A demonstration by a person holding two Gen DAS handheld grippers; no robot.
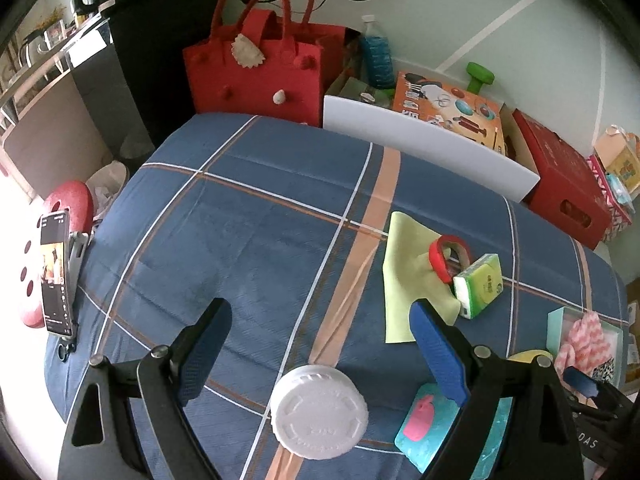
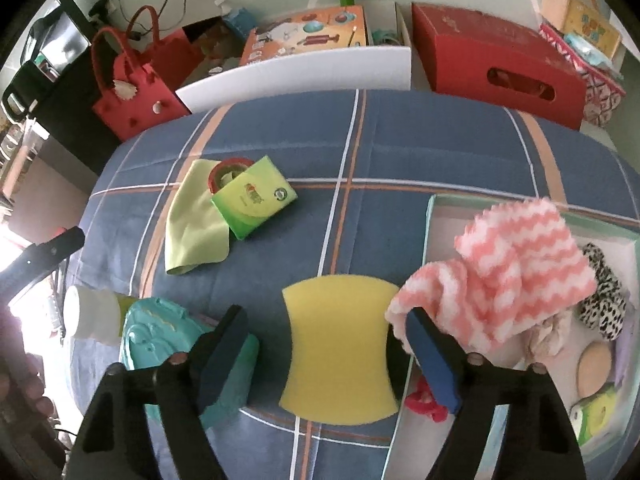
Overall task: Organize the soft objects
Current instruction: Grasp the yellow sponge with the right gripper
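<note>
Yellow sponge lower centre, between right tool jaws, wide apart, gripping nothing. Light, squashy: pinch narrow waist. Left tool open, empty.

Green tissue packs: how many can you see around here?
2. One green tissue pack lies on the blue cloth against the red tape roll; another sits in the tray at right. More may hide under the pink cloth.
</note>
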